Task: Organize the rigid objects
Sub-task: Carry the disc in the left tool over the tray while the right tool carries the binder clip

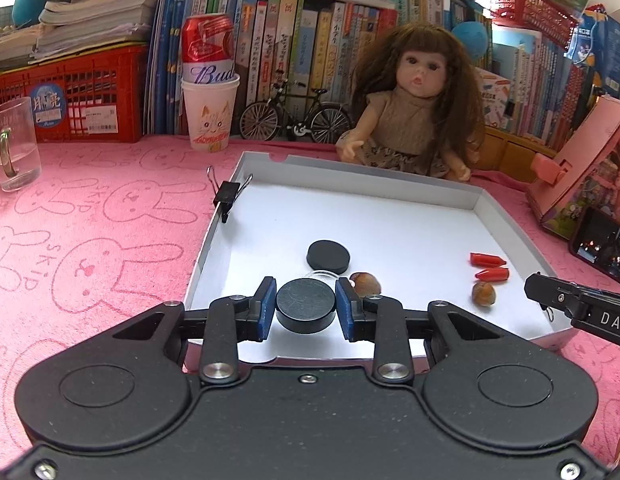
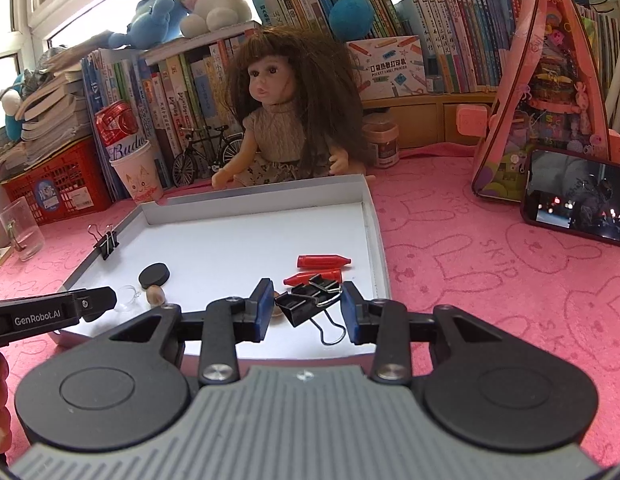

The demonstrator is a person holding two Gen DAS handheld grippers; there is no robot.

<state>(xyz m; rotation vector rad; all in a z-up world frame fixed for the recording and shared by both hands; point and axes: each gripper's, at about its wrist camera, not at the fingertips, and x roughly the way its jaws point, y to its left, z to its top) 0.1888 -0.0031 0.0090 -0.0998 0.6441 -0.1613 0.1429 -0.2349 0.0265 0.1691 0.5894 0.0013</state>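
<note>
We read "Bud" in script on the red and white can [image 1: 207,46] that stands in the cat-printed paper cup [image 1: 210,114], and "SKIP" repeats beside the rabbit outlines on the pink table cloth [image 1: 89,216]. The arm of the left gripper [image 2: 49,316] carries "GenRobot.AI" in the right wrist view, while the arm of the right gripper [image 1: 590,312] shows the letters "DAS" at the edge of the left wrist view. On the pencil-patterned box [image 2: 386,64] among the books we make out "POCKET LABEL PRINTER" under a line of Chinese characters, and the round blue sticker on the red crate [image 1: 69,100] bears two Chinese characters.
</note>
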